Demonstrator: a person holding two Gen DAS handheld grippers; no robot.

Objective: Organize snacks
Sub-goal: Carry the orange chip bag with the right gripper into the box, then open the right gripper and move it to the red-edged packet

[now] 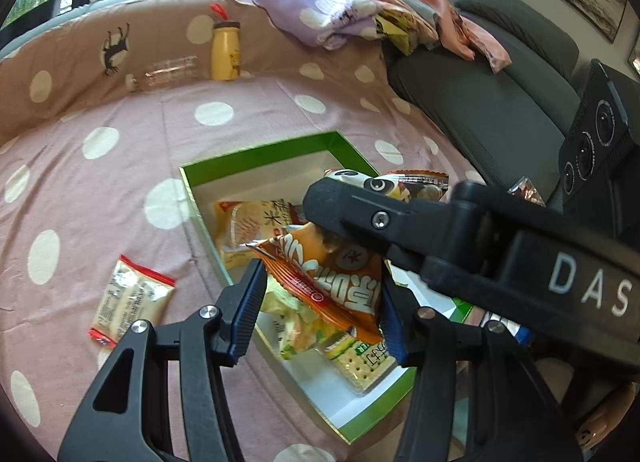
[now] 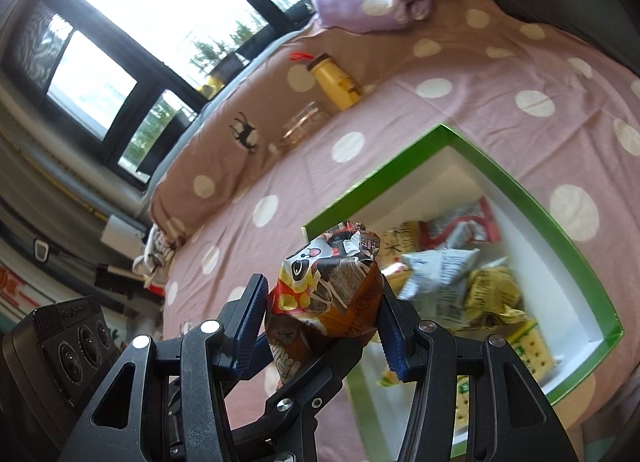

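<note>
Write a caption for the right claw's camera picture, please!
Right claw grips a panda snack packet beside the green box.

Dotted pink bedspread (image 1: 120,181) carries green box (image 1: 256,147), red-edged packet (image 1: 132,298).

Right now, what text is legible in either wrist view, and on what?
"DAS": white letters on the black body of the right gripper, cut off at the frame edge.
"ER": green strip on the clear cracker pack, partial.
Orange snack packet: large white characters, not readable.
Brown panda-print packet: print too blurred.

Glossy crinkled foil snack packets (image 1: 332,282), matt cotton bedsheet (image 1: 120,189), smooth cardboard box (image 2: 540,205)
</note>
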